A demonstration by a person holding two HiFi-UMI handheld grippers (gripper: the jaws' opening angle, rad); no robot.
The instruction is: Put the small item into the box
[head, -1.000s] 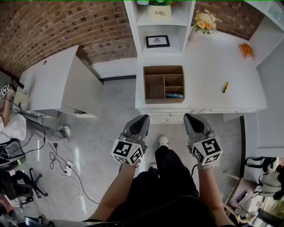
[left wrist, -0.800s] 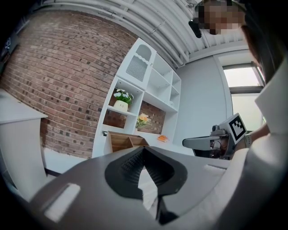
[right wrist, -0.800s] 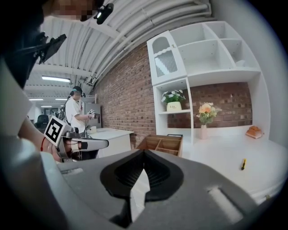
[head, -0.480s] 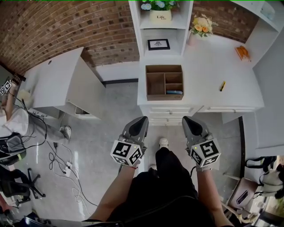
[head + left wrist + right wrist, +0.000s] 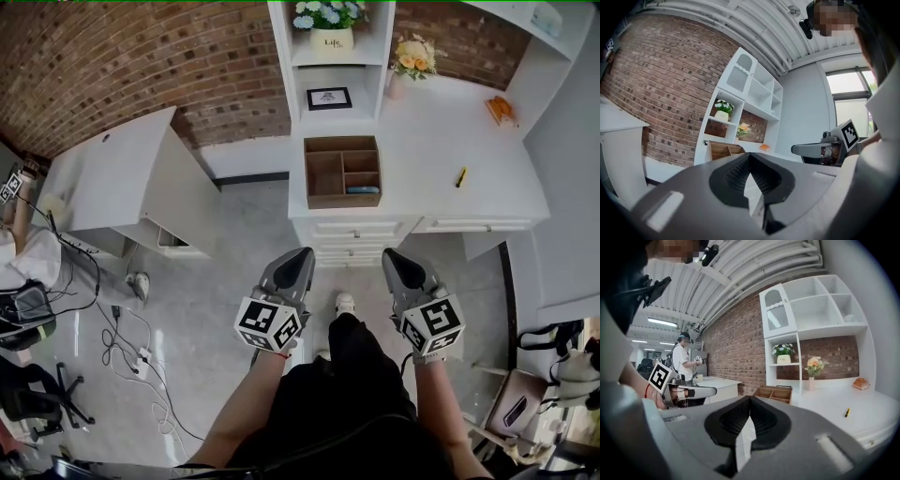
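A wooden box (image 5: 342, 172) with several compartments stands on the white desk (image 5: 427, 141), and a blue thing lies in its right part. The small yellow item (image 5: 460, 177) lies on the desk to the right of the box. My left gripper (image 5: 298, 258) and right gripper (image 5: 398, 258) hang side by side over the floor, well short of the desk. Both are shut with nothing between the jaws. The left gripper view shows its shut jaw tips (image 5: 749, 157) and the box (image 5: 723, 150) far ahead. In the right gripper view the box (image 5: 776, 392) and the yellow item (image 5: 846, 412) lie beyond the gripper (image 5: 750, 400).
A white shelf unit (image 5: 328, 56) with a flowerpot and a framed picture rises behind the box. A flower vase (image 5: 401, 66) and an orange thing (image 5: 500, 110) sit on the desk. Another white desk (image 5: 112, 178) stands left; cables (image 5: 131, 347) lie on the floor.
The desk, box and yellow item have slid a little up and away in the head view. Both grippers stay shut and keep nearly the same place.
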